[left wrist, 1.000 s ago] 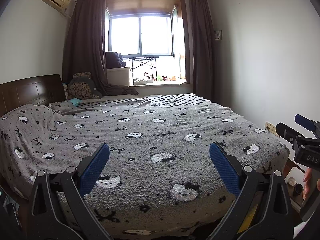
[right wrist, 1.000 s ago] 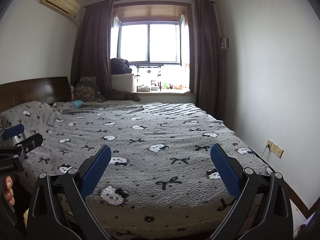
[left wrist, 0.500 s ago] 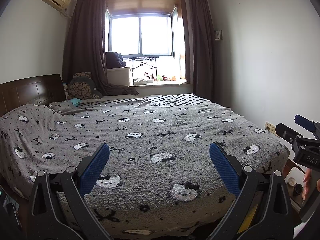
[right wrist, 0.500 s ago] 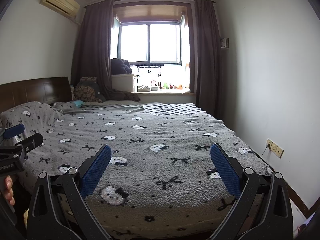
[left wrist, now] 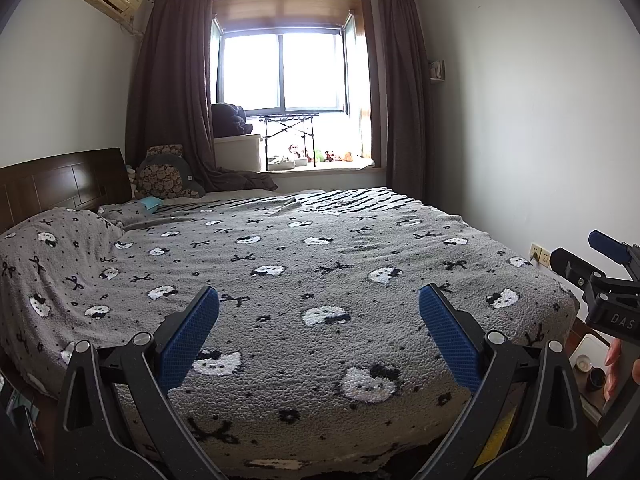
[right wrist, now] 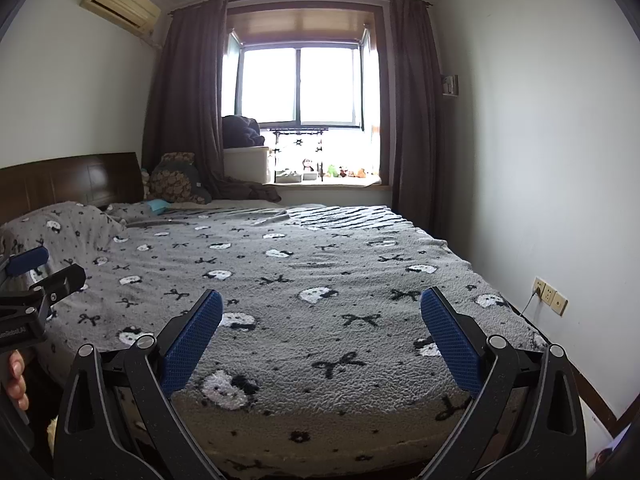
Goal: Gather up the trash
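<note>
Both tools are held at the foot of the wide bed with the grey fleece blanket printed with white cat faces and black bows [left wrist: 320, 264], and both look along it toward the bright window with dark brown curtains [left wrist: 292, 72]. The left gripper [left wrist: 319, 334] has its blue-padded fingers [left wrist: 188, 340] spread wide with nothing between them, and the right gripper [right wrist: 321, 336] is spread wide and empty in the same way. No piece of trash is clear in either view, so where the task's thing lies from the tools, and its long axis, cannot be told yet. The nearest candidate is a small light blue object beside the pillow under the blanket [left wrist: 149, 202], close to the dark wooden headboard [left wrist: 60, 184]; what it is I cannot tell. It lies far ahead and to the left, so I judge the left gripper is the nearer one, but the whole length of the bed is between. On the right of the left view, low beside the bed edge, a white tray with small dark cups [left wrist: 588, 360] stands on the floor side, partly hidden by the other tool. The blanket surface is flat and open, the white wall with a socket [right wrist: 550, 296] closes the right side, so the free room for moving is mostly over the bed.
</note>
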The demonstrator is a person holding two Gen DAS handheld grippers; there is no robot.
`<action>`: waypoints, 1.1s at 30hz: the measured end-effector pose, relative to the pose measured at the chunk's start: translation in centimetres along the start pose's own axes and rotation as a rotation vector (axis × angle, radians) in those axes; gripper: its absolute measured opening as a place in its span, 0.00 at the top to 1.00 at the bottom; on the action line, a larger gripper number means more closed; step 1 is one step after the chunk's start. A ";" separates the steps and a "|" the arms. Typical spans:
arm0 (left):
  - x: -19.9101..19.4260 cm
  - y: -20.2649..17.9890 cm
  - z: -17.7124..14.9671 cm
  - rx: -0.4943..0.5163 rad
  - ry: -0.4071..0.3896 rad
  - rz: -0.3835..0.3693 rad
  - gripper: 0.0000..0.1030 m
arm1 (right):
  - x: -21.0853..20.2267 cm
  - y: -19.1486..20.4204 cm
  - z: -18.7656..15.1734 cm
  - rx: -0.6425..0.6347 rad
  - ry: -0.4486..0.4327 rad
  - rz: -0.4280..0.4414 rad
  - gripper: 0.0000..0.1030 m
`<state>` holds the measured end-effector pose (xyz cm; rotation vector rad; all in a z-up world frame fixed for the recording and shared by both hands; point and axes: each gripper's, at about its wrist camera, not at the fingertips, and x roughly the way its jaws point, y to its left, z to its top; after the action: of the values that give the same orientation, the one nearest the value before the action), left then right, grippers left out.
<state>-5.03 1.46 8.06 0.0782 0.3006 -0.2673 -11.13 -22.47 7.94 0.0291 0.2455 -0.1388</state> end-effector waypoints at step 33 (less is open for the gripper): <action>-0.2 1.1 0.3 -0.033 0.002 0.053 0.08 | 0.1 -0.1 -0.1 -0.001 0.006 -0.007 0.03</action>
<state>-4.83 2.51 8.49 0.0533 0.3045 -0.2100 -11.08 -22.57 7.85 0.0273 0.2517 -0.1453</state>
